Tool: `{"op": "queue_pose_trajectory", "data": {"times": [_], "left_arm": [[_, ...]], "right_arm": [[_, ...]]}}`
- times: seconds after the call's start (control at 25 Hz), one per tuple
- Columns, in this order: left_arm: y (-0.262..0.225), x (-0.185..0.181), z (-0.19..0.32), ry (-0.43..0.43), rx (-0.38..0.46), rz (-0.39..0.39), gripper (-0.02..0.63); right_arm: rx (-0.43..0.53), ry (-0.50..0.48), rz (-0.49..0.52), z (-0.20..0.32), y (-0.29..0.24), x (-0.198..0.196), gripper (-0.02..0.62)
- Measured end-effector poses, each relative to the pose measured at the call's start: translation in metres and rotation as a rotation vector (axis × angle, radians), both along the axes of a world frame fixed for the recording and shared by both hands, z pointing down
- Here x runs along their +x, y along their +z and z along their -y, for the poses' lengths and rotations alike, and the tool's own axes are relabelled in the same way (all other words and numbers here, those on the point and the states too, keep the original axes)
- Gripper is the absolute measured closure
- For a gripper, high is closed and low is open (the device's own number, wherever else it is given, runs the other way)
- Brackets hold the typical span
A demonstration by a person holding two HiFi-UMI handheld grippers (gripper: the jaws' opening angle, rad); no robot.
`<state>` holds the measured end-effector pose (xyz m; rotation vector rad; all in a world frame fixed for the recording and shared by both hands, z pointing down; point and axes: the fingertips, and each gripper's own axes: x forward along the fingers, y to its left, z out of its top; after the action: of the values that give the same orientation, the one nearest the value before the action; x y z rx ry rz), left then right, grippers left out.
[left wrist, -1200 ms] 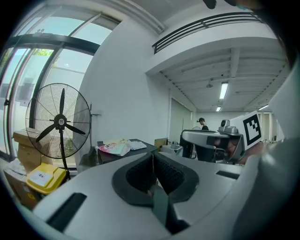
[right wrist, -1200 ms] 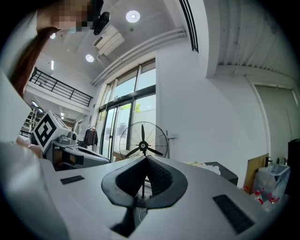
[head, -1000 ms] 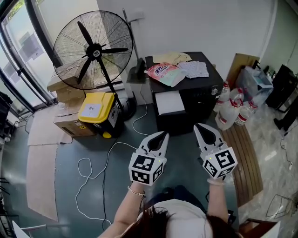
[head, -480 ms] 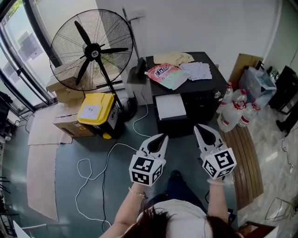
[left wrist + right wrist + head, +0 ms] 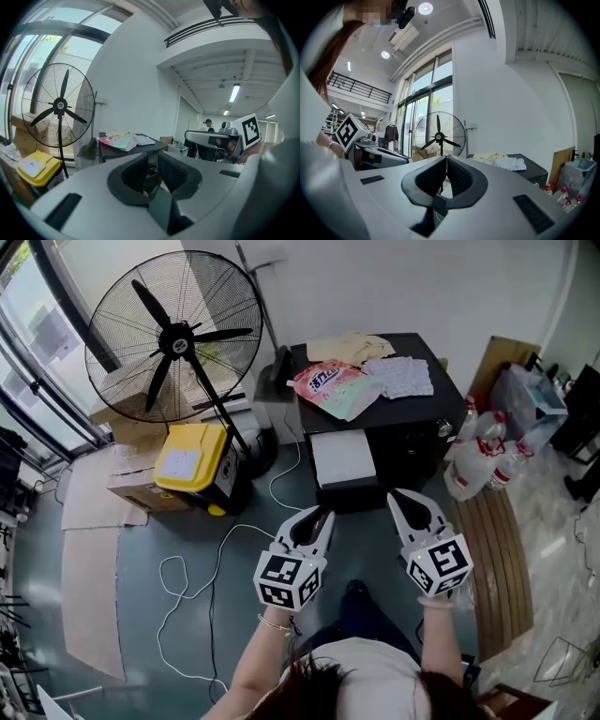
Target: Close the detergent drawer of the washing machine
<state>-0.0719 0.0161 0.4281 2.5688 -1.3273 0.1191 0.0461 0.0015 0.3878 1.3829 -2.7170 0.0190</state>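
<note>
Left hand-held gripper [image 5: 319,517] has just been opened slightly, with nothing between its jaws; right hand-held gripper [image 5: 405,499] is kept shut. If pushed off-centre, the seemingly open detergent drawer [image 5: 342,457] could be jammed.

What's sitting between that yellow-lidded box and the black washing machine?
The head view shows the fan's round base there, and a loose white cable snaking past it.

Open grey floor [image 5: 361,521] at centre up to the black boxy washing machine [image 5: 412,451]; black pedestal fan [image 5: 175,337] and yellow-lidded bin [image 5: 192,457] block left, clear plastic bottles [image 5: 473,460] right.
</note>
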Motion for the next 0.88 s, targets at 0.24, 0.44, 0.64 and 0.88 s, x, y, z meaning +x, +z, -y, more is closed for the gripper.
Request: {"op": "queue_pose_trajectory", "data": {"times": [0.24,0.44,0.64,0.88], "left_arm": [[0.020,-0.001,0.022,-0.025,-0.042,0.001,0.503],[0.039,-0.002,0.037,-0.049,-0.059,0.010,0.483],[0.063,-0.009,0.054,-0.085,-0.097,-0.009,0.457],[0.098,-0.016,0.069,-0.108,-0.149,0.004,0.444]], "right_arm": [[-0.025,-0.023,-0.010,0.025,0.018,0.008,0.566],[-0.067,-0.030,-0.022,0.044,0.037,0.015,0.566],[-0.107,-0.061,-0.041,0.059,0.060,0.018,0.558],[-0.177,-0.082,-0.074,0.073,0.097,0.021,0.511]]}}
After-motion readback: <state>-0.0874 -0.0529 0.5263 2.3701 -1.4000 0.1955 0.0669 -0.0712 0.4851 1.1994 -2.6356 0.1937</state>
